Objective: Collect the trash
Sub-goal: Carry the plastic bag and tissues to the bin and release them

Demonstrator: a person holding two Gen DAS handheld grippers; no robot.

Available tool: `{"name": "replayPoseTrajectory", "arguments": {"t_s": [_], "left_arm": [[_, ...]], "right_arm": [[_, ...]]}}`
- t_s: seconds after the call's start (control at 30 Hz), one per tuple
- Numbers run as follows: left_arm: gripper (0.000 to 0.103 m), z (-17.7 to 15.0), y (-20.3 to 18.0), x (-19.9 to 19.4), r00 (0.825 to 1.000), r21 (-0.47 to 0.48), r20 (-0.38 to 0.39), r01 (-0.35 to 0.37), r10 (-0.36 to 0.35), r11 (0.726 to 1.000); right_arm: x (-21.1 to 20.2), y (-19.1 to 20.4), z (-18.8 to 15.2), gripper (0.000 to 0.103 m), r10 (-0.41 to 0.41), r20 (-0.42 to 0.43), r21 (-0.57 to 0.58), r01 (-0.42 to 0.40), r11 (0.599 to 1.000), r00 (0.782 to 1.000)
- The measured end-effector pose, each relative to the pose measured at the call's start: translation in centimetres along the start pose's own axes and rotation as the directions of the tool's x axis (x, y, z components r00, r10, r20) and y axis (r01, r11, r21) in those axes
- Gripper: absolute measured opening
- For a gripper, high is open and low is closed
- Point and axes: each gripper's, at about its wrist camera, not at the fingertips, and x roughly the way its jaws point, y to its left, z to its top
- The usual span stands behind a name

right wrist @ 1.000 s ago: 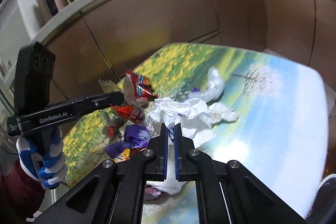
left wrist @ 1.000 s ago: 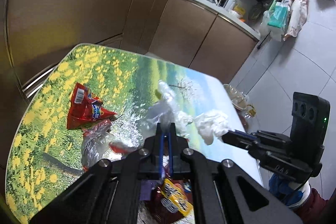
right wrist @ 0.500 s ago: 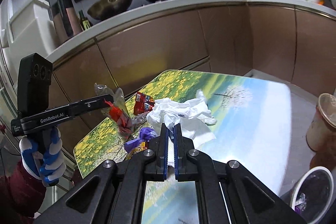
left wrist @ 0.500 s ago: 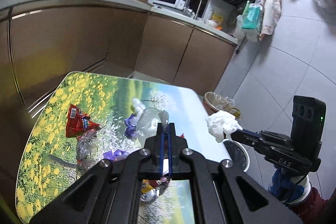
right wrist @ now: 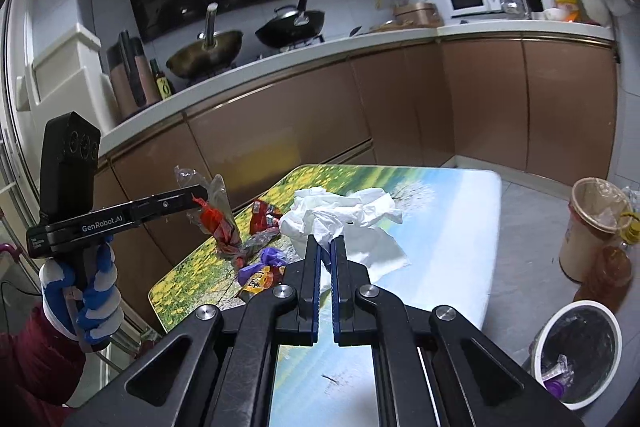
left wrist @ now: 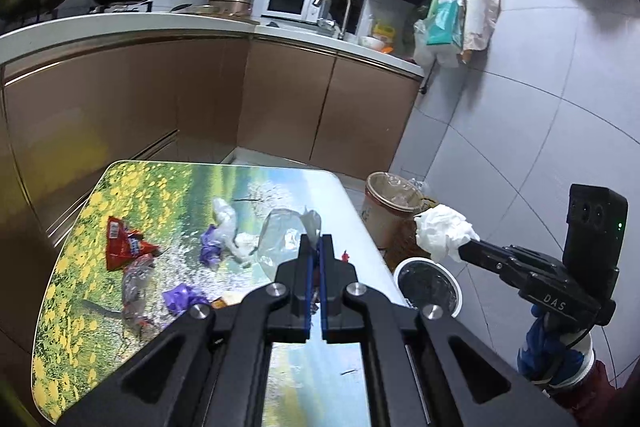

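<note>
Left side of the tabletop (left wrist: 120,187): red snack wrapper (left wrist: 120,247) lay flat near the far-left edge, w/ a crumpled clear wrapper (left wrist: 138,287) just below it and purple scraps (left wrist: 182,301) beside that, all still uncollected. More purple and white bits (left wrist: 224,231) sat toward the middle.

Left claw (left wrist: 314,247) was raised above the tabletop, pinched tight on a clear plastic bag (left wrist: 280,233); right-wrist view showed the bag w/ red wrapper inside dangling from the tip (right wrist: 216,215). Held high prob. so the loose tail cleared the other litter.

Right claw (right wrist: 325,247) was closed on a wad of white tissue (right wrist: 340,215), also lifted off the surface. From the left-wrist view the tissue (left wrist: 442,231) hung past the tabletop's right edge, roughly over the floor bins.

Far right, on the floor: a tan lined bin (left wrist: 390,207) just beside the tabletop, and a white-rimmed bin w/ black liner (right wrist: 576,347) nearer, some scraps already in it. Tissue looked about ready to drop; I'd judge the white-rimmed bin as the target, since it sat closest under the right claw. Task maybe half done.
</note>
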Motion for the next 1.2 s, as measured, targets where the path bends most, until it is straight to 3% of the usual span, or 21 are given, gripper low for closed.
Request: {"name": "replayPoseTrajectory", "arguments": {"t_s": [0.47, 0.9, 1.2], "left_arm": [[0.002, 0.2, -4.1, 0.8, 1.0, 0.042, -0.016, 0.023, -0.022, 0.999], [0.002, -0.2, -3.5, -0.7, 1.0, 0.02, 0.011, 0.021, -0.022, 1.0], [0.002, 0.8, -7.1, 2.7, 0.997, 0.073, -0.035, 0.078, -0.076, 0.994]], "right_arm": [[-4.9, -3.9, -1.3, 0.005, -0.065, 0.072, 0.072, 0.06, 0.996, 0.995], [-5.5, -2.7, -1.5, 0.004, -0.051, 0.075, 0.052, 0.048, 0.998, 0.996], [-7.9, -5.5, -2.5, 0.004, -0.102, 0.103, 0.092, 0.092, 0.992, 0.989]]}}
